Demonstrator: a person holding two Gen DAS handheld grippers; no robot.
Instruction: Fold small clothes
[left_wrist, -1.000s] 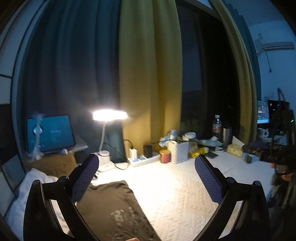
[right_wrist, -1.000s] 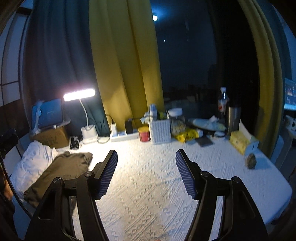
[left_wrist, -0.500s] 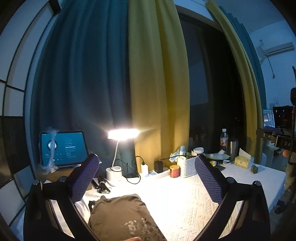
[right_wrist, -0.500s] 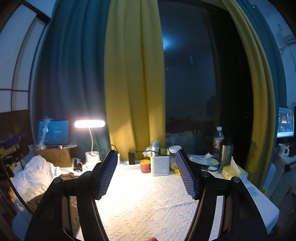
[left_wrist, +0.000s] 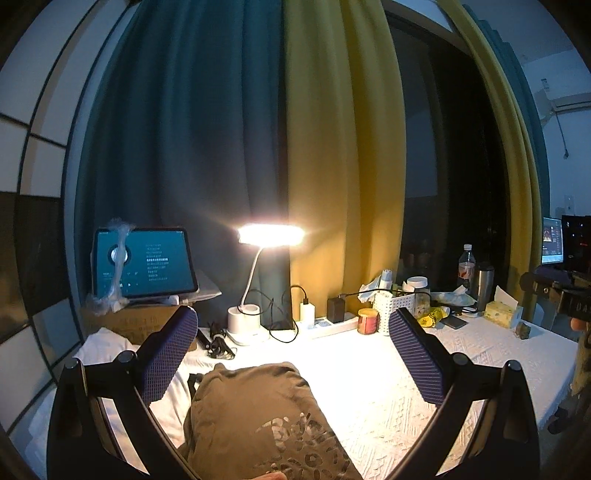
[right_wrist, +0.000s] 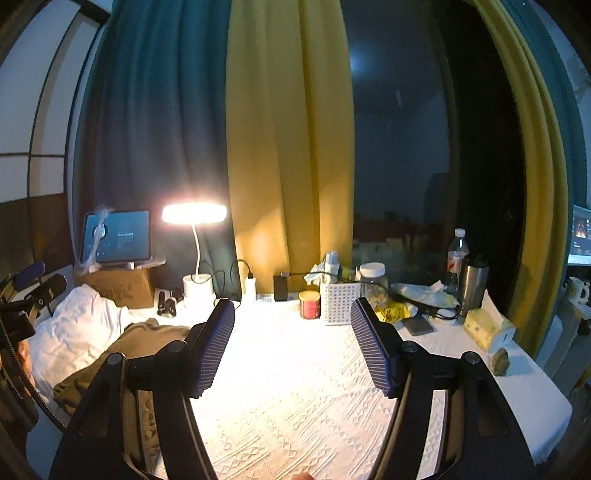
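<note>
An olive-brown garment (left_wrist: 258, 417) with a pale print lies crumpled on the white textured tablecloth (left_wrist: 369, 384), low in the left wrist view. My left gripper (left_wrist: 291, 354) is open and empty, held above the garment's far edge. In the right wrist view the same garment (right_wrist: 136, 343) lies at the left, partly behind my left finger. My right gripper (right_wrist: 291, 343) is open and empty, above bare tablecloth (right_wrist: 295, 387) to the right of the garment. A white garment (right_wrist: 74, 336) lies heaped at the table's left end.
A lit desk lamp (left_wrist: 271, 236), power strip (left_wrist: 328, 326), red tin (left_wrist: 368, 320), white basket (right_wrist: 340, 302), jars, bottle (right_wrist: 455, 254), steel flask (right_wrist: 472, 280) and tissue box (right_wrist: 484, 328) line the back edge. A tablet (left_wrist: 144, 264) stands on a cardboard box at the back left. Curtains hang behind.
Both grippers tilted up about a second ago, then levelled slightly; the left one now looks over the olive garment from closer. Both stayed open and empty.
</note>
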